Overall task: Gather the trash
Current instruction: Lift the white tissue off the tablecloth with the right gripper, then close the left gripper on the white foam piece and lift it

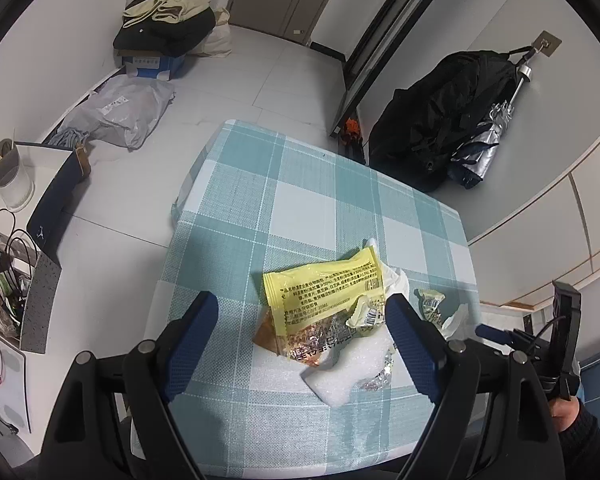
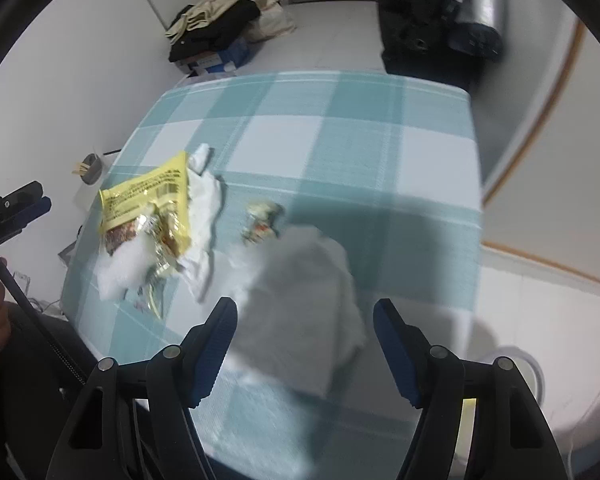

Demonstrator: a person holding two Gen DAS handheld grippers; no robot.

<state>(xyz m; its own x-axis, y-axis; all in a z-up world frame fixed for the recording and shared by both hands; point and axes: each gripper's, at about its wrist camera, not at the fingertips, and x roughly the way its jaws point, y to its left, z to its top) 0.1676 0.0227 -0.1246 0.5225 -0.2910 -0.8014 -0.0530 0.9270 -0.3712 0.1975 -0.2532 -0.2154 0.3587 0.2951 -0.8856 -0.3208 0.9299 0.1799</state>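
A pile of trash lies on the teal checked tablecloth (image 1: 300,184): a yellow wrapper (image 1: 324,288), a torn foil wrapper (image 1: 300,336), a white foam piece (image 1: 348,368), crumpled tissue (image 1: 396,280) and a small sweet wrapper (image 1: 430,304). My left gripper (image 1: 302,302) hangs open above the pile, one finger on each side, touching nothing. In the right wrist view my right gripper (image 2: 305,305) is open around a blurred wad of white paper (image 2: 300,300); its pads do not press on the wad. The yellow wrapper (image 2: 148,196) and small wrapper (image 2: 262,220) lie beyond it.
On the floor beyond the table are clothes piled on a blue box (image 1: 164,28) and a grey plastic bag (image 1: 120,112). A black bag and a folded umbrella (image 1: 440,132) hang on the right wall. A cluttered white shelf (image 1: 8,240) stands at the left.
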